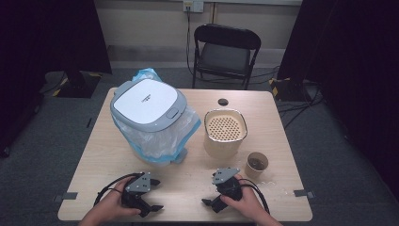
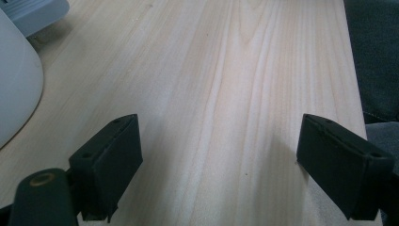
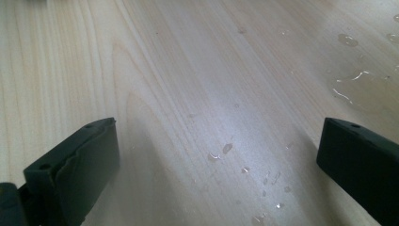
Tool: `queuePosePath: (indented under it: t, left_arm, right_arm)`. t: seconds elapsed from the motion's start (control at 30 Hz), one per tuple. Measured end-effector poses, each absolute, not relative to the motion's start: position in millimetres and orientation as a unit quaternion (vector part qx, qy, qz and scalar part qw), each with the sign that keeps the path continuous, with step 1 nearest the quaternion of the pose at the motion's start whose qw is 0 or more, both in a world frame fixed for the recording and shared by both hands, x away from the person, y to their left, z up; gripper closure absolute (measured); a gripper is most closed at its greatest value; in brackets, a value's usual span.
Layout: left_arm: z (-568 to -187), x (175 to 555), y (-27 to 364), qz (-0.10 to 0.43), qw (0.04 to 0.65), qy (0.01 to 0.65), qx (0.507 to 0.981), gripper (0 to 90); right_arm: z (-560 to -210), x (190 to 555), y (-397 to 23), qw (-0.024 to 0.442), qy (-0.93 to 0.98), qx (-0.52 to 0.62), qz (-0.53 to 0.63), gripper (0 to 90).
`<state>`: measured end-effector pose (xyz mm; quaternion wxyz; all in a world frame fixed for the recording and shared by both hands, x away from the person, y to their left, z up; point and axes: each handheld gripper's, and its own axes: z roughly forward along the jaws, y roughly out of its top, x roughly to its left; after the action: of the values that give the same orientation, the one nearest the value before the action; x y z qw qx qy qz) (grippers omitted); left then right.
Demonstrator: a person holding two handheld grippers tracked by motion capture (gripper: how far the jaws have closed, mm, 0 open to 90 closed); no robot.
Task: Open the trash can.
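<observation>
My left gripper [image 1: 156, 194] lies low over the table's front left, held by a hand, its jaws open and pointing right. In the left gripper view its jaws [image 2: 221, 160] stand wide apart over bare wood, with nothing between them. My right gripper [image 1: 211, 192] sits at the front right in the other hand, grey plate on top. In the right gripper view it [image 3: 216, 174] is open wide over wet wood with nothing between its jaws.
A white bin [image 1: 147, 104] with a grey-rimmed lid and a plastic liner stands at the back left; its white wall [image 2: 14, 84] shows beside my left jaw. A beige strainer-topped container [image 1: 225, 132] and a paper cup [image 1: 257, 164] stand to the right. Water drops [image 3: 357, 84] lie on the wooden table [image 1: 188, 174].
</observation>
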<state>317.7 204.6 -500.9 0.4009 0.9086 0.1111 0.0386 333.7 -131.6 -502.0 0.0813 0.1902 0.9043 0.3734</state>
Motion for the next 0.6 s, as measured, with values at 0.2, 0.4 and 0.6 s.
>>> queuePosePath:
  t: [0.2, 0.4, 0.6]
  left_arm:
    - [-501.0, 317.5, 203.6, 0.034, 0.396, 0.101, 0.912, 10.9]
    - [-502.8, 316.2, 200.1, 0.025, 0.389, 0.082, 0.917, 0.0]
    - [-502.7, 316.4, 200.2, 0.025, 0.389, 0.082, 0.917, 0.0]
  right_arm:
    - [-502.1, 333.6, -131.7, 0.083, 0.904, 0.19, 0.373, 0.0]
    - [-501.5, 333.5, -131.9, 0.081, 0.905, 0.19, 0.371, 0.0]
    - [-495.6, 334.5, -128.6, 0.074, 0.913, 0.194, 0.352, 8.8]
